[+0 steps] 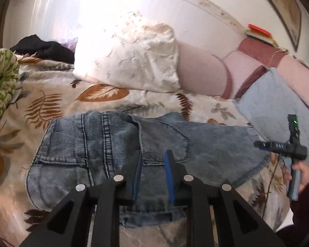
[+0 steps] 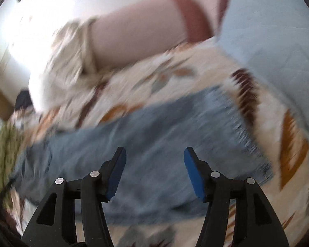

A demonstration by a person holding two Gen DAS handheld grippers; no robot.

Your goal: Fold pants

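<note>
Light blue denim pants [image 1: 113, 144] lie folded in a wide bundle on the leaf-patterned bedspread [image 1: 41, 107], back pockets up. My left gripper [image 1: 153, 156] hovers above their middle, jaws a little apart with nothing between them. My right gripper [image 2: 154, 154] is wide open and empty above the pants [image 2: 154, 140]; its view is motion-blurred. In the left wrist view the right gripper [image 1: 282, 146] is held in a hand at the pants' right end.
A white pillow [image 1: 129, 55] and a pink bolster [image 1: 204, 70] lie behind the pants. A pale blue cushion [image 1: 278, 103] is at the right, a green-patterned bundle [image 1: 2, 78] at the left, dark clothes [image 1: 43, 47] at the back left. Books [image 1: 259, 33] sit on the headboard.
</note>
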